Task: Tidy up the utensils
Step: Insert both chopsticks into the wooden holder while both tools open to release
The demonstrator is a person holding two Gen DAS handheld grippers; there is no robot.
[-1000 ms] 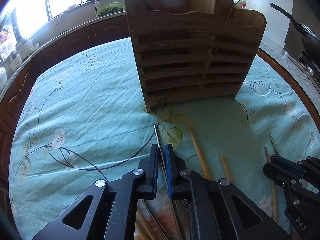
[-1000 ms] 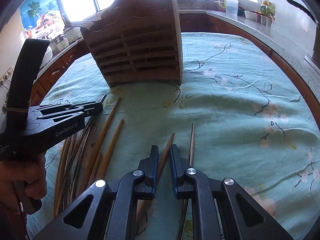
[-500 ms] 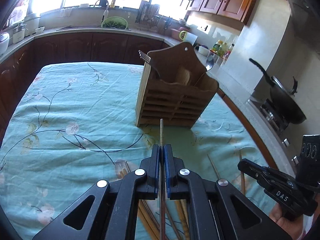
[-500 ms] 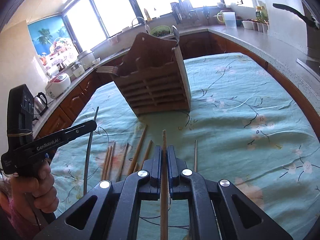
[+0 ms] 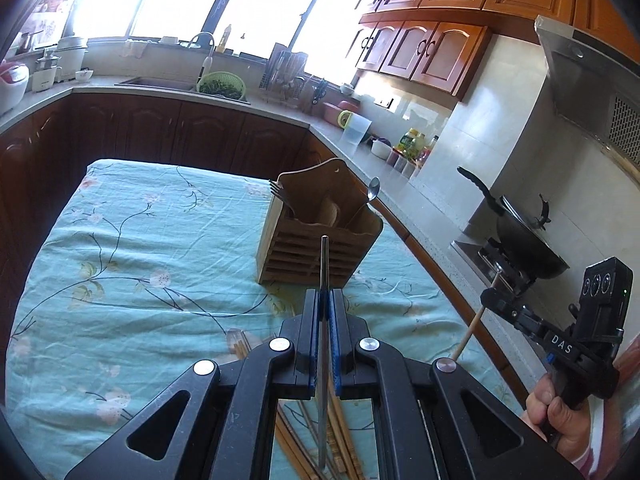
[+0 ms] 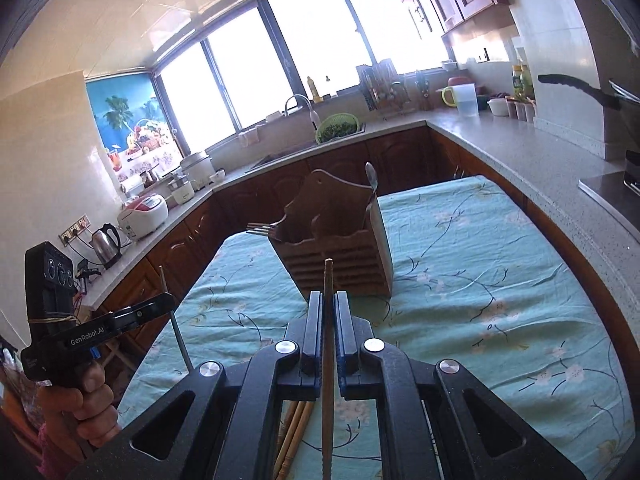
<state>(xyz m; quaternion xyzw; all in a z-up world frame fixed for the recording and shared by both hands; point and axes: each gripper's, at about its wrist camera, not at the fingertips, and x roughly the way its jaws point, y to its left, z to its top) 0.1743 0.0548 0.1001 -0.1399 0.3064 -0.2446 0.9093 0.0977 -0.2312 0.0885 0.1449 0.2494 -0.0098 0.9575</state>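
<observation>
A wooden utensil holder stands on the table, also in the right wrist view, with a fork and a spoon in it. My left gripper is shut on a metal chopstick, held well above the table. My right gripper is shut on a wooden chopstick, also raised. Each gripper shows in the other's view: the right one with its wooden stick, the left one with its metal stick. Several loose chopsticks lie on the cloth below.
The table wears a teal flowered cloth. Kitchen counters wrap around it, with a sink, kettle and rice cooker at the back. A black wok sits on the stove at the right.
Both grippers closed on a chopstick each, then lifted them off the table and rose higher, backing away from the holder.
</observation>
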